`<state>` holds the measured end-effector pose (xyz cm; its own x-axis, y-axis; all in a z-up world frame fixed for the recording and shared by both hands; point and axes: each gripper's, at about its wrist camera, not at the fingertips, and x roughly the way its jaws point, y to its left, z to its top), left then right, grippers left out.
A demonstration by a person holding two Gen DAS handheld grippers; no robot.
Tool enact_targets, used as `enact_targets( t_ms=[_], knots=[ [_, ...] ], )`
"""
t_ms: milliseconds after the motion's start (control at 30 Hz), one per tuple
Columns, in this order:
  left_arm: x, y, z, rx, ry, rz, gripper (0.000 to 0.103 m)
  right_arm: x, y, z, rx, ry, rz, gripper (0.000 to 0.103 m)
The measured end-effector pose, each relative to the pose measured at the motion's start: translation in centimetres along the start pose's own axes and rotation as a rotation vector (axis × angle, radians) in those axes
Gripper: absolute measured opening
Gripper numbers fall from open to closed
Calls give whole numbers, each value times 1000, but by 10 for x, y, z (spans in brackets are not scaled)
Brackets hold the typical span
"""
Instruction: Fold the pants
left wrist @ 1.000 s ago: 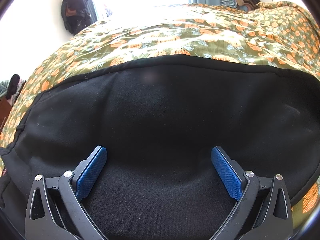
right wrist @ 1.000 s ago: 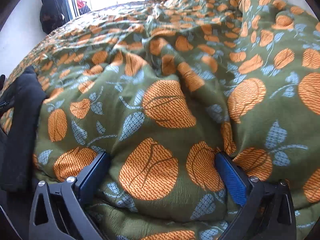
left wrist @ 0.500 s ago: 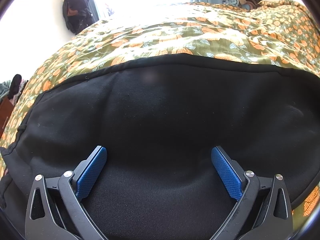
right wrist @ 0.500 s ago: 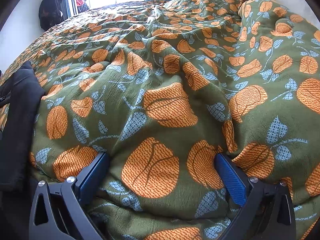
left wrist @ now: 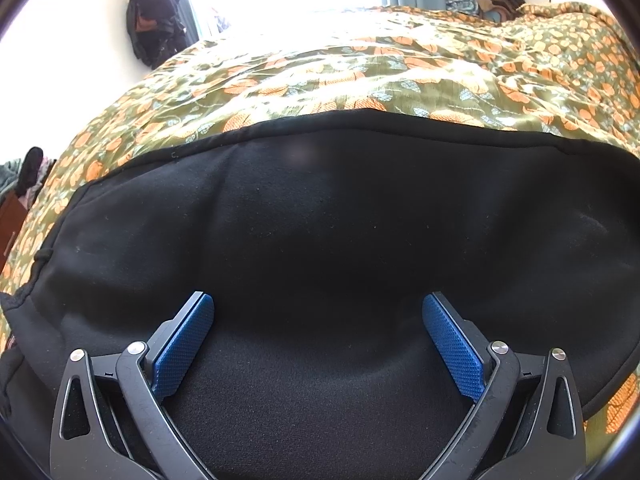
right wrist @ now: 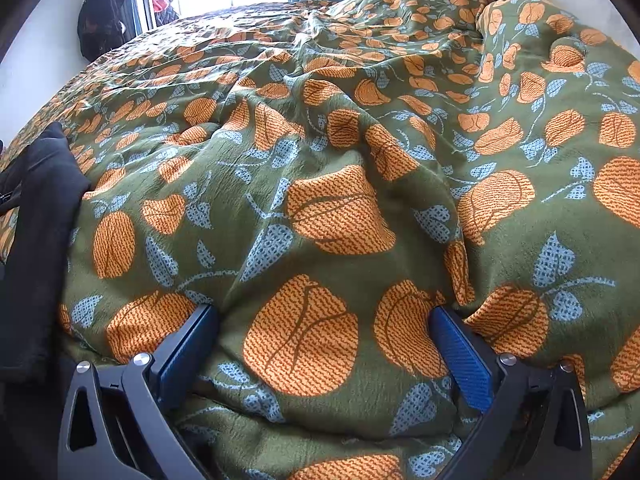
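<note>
Directly under the left tool point(left wrist: 318, 312), black pants point(left wrist: 340, 220) spread flat on the bed, over a green bedspread point(left wrist: 360, 76) with orange flowers. Left tool released, blue pads wide apart, nothing between them; black cloth fills the view below and ahead. Right tool point(right wrist: 324, 328) also released, pads pressed into the bedspread point(right wrist: 360, 160), a ridge of it bulging between them but not pinched. From that side the pants point(right wrist: 36, 240) lie well to the left, at the frame edge.
</note>
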<state>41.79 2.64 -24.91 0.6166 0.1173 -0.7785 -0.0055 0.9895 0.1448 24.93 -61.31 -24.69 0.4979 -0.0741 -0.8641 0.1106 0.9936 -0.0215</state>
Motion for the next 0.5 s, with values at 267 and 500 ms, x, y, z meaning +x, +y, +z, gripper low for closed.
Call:
enact_targets(
  t_ms=[267,500],
  knots=[
    [-1,1,-1,-6,-6,-7,102,1,3,0,-3,4,-8,103],
    [-1,2,-2,-13,-14,-16,102,10,-8,13,19,82,86,103]
  ],
)
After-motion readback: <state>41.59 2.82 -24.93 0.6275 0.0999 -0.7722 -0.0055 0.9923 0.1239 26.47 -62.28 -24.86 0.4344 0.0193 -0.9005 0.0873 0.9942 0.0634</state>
